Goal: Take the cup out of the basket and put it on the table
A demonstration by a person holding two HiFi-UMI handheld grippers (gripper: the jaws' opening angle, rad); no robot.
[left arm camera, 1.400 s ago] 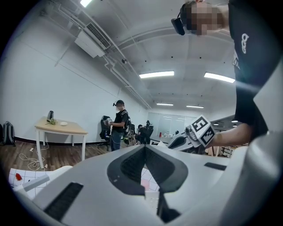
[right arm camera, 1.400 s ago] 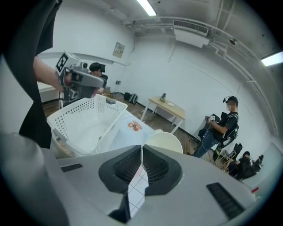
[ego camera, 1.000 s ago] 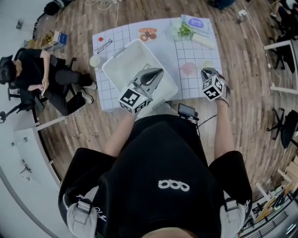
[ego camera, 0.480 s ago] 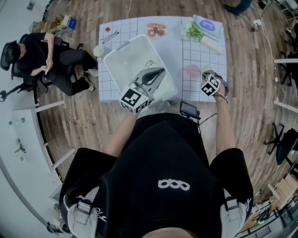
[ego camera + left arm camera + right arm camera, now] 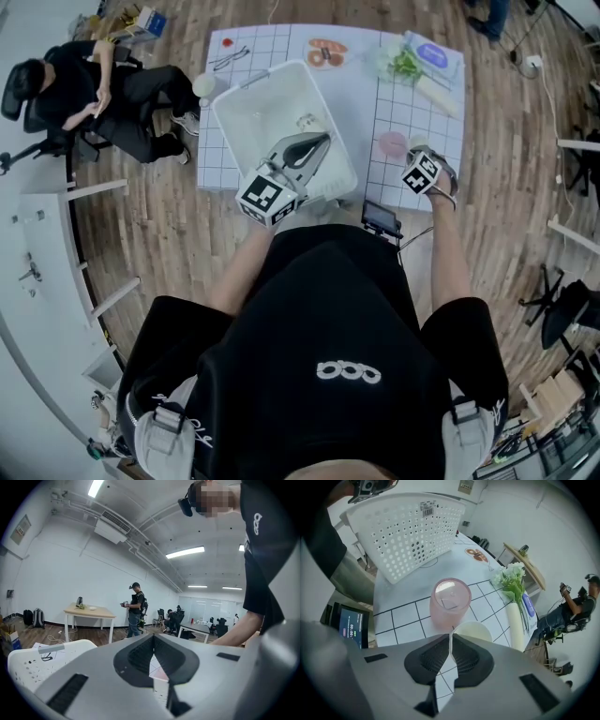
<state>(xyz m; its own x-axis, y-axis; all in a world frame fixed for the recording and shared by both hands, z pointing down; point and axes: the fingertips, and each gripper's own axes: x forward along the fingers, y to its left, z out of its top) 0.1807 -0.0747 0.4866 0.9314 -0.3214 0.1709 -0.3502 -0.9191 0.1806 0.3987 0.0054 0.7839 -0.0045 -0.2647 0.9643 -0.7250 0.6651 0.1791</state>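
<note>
A pale cream cup (image 5: 476,631) sits low over the grid-patterned table (image 5: 403,616), just in front of a pink cup (image 5: 450,602). My right gripper (image 5: 451,641) points steeply down and is shut on the cream cup's thin rim. In the head view that gripper (image 5: 427,169) hides the cream cup and stands right of the pink cup (image 5: 392,145). The white perforated basket (image 5: 234,103) fills the table's left half. My left gripper (image 5: 323,142) lies over its near right corner, its tips (image 5: 153,637) together; whether they pinch the basket (image 5: 28,665) I cannot tell.
A bunch of flowers (image 5: 403,66), a white roll (image 5: 436,92) and a blue-labelled pack (image 5: 433,56) lie at the far right. A plate of food (image 5: 326,53) is at the back. A small screen (image 5: 380,220) hangs at the near edge. A person (image 5: 84,103) sits at left.
My right gripper has sunk toward the table with the cream cup and now stands close beside the pink cup. The left gripper has stayed over the basket's corner.
</note>
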